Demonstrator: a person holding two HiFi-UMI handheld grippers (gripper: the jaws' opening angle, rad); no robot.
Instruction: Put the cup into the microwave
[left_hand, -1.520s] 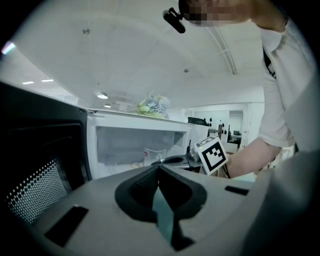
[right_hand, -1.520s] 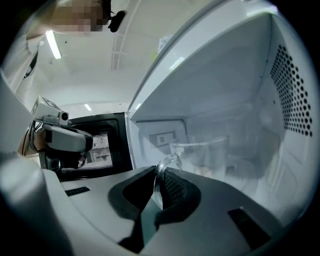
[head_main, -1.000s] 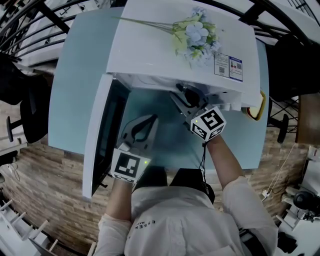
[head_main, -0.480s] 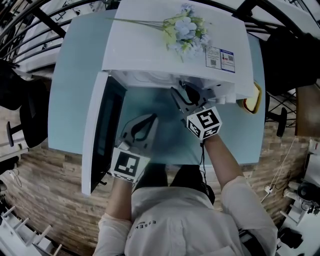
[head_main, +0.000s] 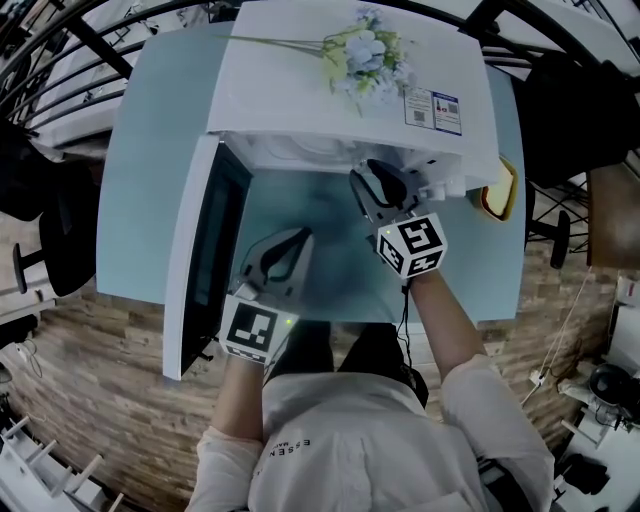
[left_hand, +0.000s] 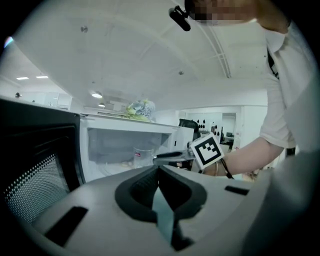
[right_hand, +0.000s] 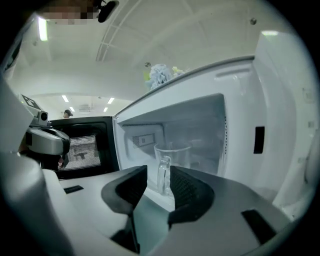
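Note:
The cup (right_hand: 172, 155) is clear glass with a handle and stands upright inside the white microwave (head_main: 330, 100), whose door (head_main: 195, 260) hangs open to the left. My right gripper (right_hand: 159, 180) is at the oven's mouth, open, with the cup's handle showing in the gap between its jaws. In the head view the oven's top hides the cup, and the right gripper (head_main: 385, 190) reaches under its front edge. My left gripper (head_main: 290, 245) rests shut and empty over the table in front of the oven. The left gripper view shows the cup (left_hand: 141, 154) deep in the cavity.
A bunch of artificial flowers (head_main: 370, 55) lies on top of the microwave. The oven sits on a light blue table (head_main: 150, 150). A yellow-rimmed object (head_main: 498, 195) lies right of the oven. A dark chair (head_main: 50, 230) stands left of the table.
The right gripper's jaws have spread apart at the microwave's mouth. The left gripper has stayed where it was.

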